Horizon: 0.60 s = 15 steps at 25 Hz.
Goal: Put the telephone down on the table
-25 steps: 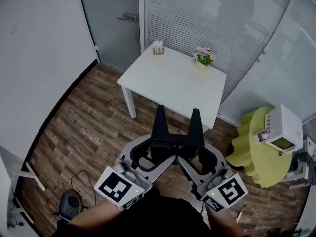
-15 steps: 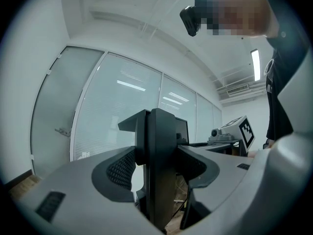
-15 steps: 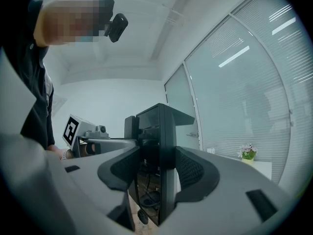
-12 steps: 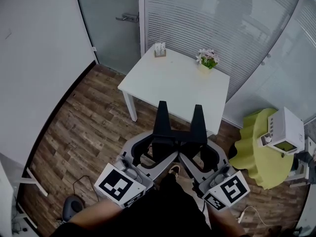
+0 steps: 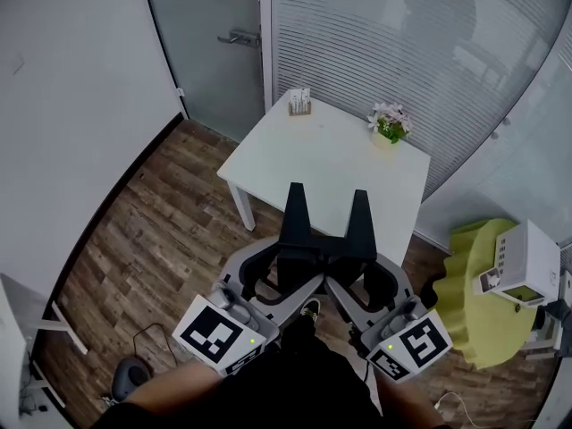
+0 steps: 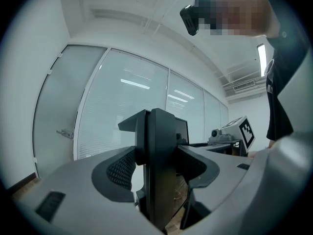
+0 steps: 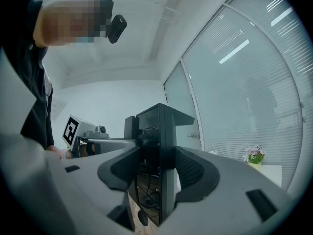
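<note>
I am holding the left gripper with its two black jaws pressed flat together, and nothing is sitting between them. In the left gripper view they are looking like one dark blade. I am holding the right gripper just beside it in the same way, jaws closed on each other and empty. The marker cube of the left one and the cube of the right one are sitting close to my body.

Both pairs of jaws are pointing toward the white table. In the head view their tips are lying over the near edge of this table. The two gripper bodies are nearly touching each other on the near side of the table, above the wooden floor. My shoe is showing between them.

On the far right corner of the white table a small flower pot is standing. On the far left corner of it a little holder with something upright inside is standing. I cannot tell what it is holding.

The telephone is not in any gripper. It is white, and it is sitting on a yellow-green round table to the right of the white table, well apart from both grippers.

Behind the white table, frosted glass walls with fine stripes are running. To the far left of the table a glass door with a metal handle is standing.
</note>
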### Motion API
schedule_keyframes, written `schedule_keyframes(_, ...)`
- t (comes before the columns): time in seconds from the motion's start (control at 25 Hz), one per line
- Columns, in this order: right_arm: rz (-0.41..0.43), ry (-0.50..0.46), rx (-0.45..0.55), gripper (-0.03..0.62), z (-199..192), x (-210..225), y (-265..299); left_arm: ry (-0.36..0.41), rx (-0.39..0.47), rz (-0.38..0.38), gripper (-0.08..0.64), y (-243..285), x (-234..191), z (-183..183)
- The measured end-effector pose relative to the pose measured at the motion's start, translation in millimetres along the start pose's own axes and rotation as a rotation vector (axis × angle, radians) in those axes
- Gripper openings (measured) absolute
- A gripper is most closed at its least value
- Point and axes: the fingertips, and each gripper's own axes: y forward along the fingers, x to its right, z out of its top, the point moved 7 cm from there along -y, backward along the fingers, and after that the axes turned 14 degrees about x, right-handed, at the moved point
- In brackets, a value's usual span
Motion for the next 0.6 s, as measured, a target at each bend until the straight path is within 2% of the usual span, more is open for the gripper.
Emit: schedule_keyframes(0.6,0.036,0.021,0.001,0.238,10.5,130.9,44.6,0.000,-0.023,0.042,0.268,122.3,-51.6,-13.7)
